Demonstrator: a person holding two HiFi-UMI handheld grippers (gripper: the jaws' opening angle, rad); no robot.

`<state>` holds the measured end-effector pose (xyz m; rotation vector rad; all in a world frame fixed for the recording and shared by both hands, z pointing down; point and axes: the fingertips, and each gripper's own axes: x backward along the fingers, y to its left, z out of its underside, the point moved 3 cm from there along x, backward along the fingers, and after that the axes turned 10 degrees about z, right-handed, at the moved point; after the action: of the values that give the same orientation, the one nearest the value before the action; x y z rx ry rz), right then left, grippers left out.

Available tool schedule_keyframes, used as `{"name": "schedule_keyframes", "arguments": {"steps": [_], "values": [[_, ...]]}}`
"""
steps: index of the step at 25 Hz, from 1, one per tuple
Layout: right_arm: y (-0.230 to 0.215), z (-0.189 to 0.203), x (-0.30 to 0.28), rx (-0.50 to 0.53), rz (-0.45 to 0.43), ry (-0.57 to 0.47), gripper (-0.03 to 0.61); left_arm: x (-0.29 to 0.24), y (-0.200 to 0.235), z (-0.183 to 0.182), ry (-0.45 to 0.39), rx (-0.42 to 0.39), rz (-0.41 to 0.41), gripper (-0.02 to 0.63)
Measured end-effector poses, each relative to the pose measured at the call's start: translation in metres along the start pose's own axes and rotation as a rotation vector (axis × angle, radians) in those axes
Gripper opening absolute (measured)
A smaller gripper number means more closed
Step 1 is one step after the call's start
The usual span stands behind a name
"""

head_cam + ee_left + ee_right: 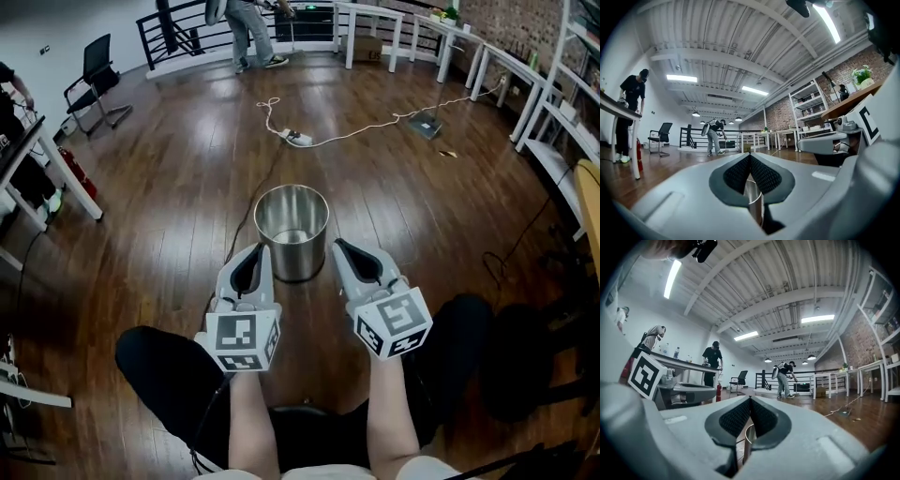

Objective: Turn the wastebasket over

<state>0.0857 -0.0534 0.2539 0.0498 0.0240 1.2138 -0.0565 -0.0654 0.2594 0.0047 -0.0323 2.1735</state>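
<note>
Wastebasket stands upright, mouth up, on wooden floor.

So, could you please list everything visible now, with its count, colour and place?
wastebasket: one, shiny steel, upright on the floor, open end up, just ahead of both grippers
power strip: one, white, with a white cable, on the floor beyond the wastebasket
office chair: one, black, far left
fire extinguisher: one, red, left side
tables: several, white, along the far and right sides
bending person: one, far end of the room
left hand-held gripper: one, grey, shut, empty
right hand-held gripper: one, grey, shut, empty
forearms: two, bare, bottom centre
</note>
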Motion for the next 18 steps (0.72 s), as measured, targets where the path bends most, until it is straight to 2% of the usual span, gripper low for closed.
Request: {"name": "schedule_keyframes", "arguments": {"steps": [8,12,16,18], "values": [[-0.012,0.011,-0.114,0.028,-0.133,0.048,-0.008,-0.062,0.07,0.009,0.0,-0.014,-0.101,0.017],[-0.009,0.02,-0.164,0.064,-0.214,0.122,-0.008,-0.089,0.105,0.009,-0.002,-0.021,-0.135,0.018],[-0.003,0.038,-0.198,0.095,-0.288,0.182,-0.001,-0.106,0.134,0.018,-0.017,0.035,-0.154,0.045],[0.0,0.052,-0.213,0.128,-0.314,0.221,0.05,-0.114,0.145,0.028,-0.022,0.062,-0.152,0.068]]}}
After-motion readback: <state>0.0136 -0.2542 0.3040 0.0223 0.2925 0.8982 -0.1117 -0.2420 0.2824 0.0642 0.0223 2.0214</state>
